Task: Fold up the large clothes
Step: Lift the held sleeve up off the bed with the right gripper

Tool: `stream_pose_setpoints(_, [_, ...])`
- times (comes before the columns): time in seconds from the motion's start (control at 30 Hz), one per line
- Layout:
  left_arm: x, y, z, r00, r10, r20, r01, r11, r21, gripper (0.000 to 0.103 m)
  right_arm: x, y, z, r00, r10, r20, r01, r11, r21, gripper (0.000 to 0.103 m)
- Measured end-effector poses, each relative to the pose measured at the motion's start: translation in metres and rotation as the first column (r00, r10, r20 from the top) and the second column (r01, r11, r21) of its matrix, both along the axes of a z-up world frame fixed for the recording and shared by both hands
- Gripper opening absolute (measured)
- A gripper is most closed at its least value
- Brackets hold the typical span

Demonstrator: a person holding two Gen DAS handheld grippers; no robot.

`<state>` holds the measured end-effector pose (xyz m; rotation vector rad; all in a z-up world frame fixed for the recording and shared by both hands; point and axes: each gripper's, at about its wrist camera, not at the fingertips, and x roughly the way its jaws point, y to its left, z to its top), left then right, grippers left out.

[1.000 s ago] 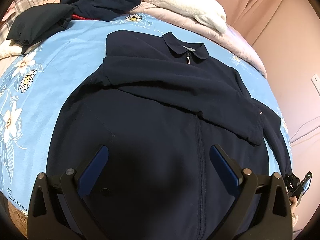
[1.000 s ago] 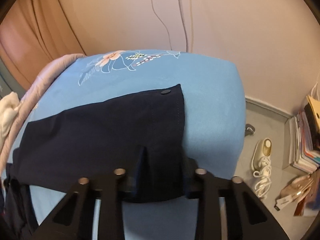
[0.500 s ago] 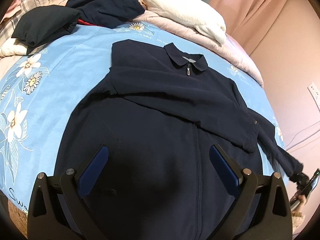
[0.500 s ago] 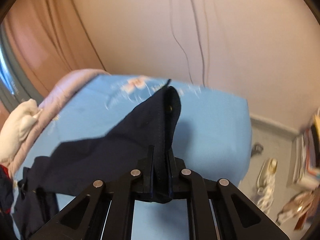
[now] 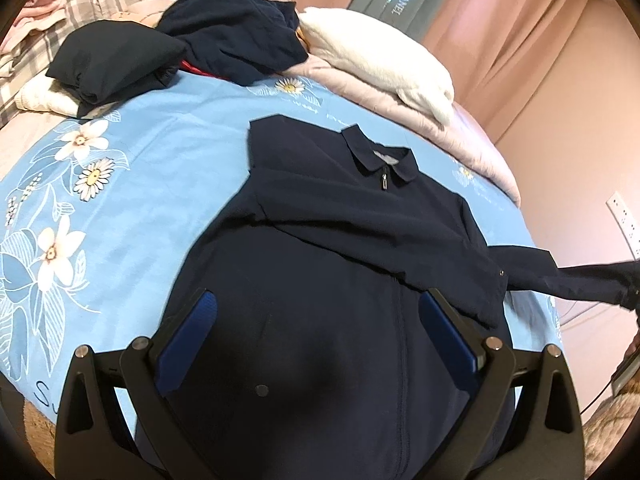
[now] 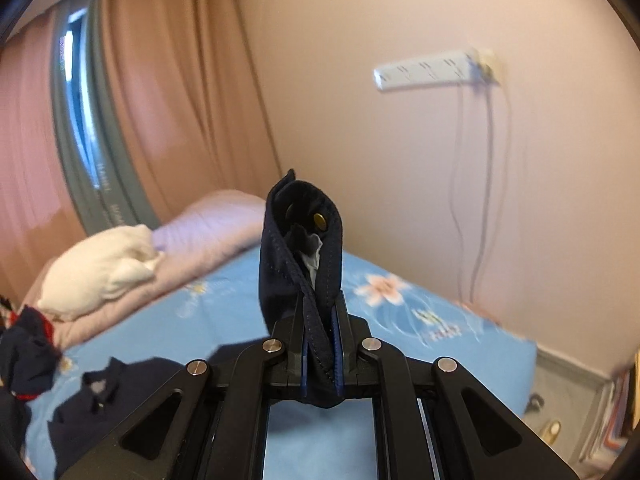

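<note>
Your right gripper (image 6: pixel 320 354) is raised, angled slightly downward, jaws clamped on the jacket's cuff (image 6: pixel 300 256). Your left gripper (image 5: pixel 318 334) hovers wide open, empty, over the navy jacket (image 5: pixel 320 248) spread on the blue floral bedsheet (image 5: pixel 132 184). The curtain (image 5: pixel 404 4) lettering reads "HANEL".

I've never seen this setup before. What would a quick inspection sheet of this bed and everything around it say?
Surface: blue floral bedsheet.
Job's things: navy jacket lies flat, zipped, one sleeve folded across the chest; the other sleeve's cuff is lifted.
Clutter: dark clothes pile, white blanket, plaid fabric.
Grippers: left gripper open above the jacket; right gripper shut on the cuff.
Cables: cords hang from a wall power strip.
Surroundings: pink curtains, pink wall.
</note>
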<state>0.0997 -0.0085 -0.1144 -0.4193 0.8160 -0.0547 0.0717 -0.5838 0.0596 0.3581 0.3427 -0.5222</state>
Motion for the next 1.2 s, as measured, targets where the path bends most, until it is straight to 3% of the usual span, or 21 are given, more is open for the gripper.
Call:
stream_pose_setpoints(0.47, [-0.014, 0.042, 0.012, 0.997, 0.063, 0.051, -0.061, 0.997, -0.046, 0.101, 0.042, 0.09, 0.07, 0.978, 0.205, 0.019, -0.199, 0.965, -0.17, 0.01])
stream_pose_setpoints(0.63, [-0.02, 0.057, 0.018, 0.994, 0.087, 0.073, -0.085, 0.996, -0.026, 0.101, 0.055, 0.125, 0.074, 0.96, 0.279, 0.013, -0.272, 0.945, -0.18, 0.01])
stream_pose_setpoints(0.83, [-0.035, 0.079, 0.022, 0.987, 0.12, 0.104, -0.114, 0.992, -0.058, 0.101, 0.077, 0.178, 0.082, 0.927, 0.374, -0.009, -0.368, 0.906, -0.208, 0.01])
stream_pose_setpoints(1.2, [-0.047, 0.108, 0.017, 0.979, 0.18, 0.093, -0.173, 0.982, -0.072, 0.101, 0.099, 0.256, 0.056, 0.841, 0.536, -0.079, -0.539, 0.813, -0.219, 0.01])
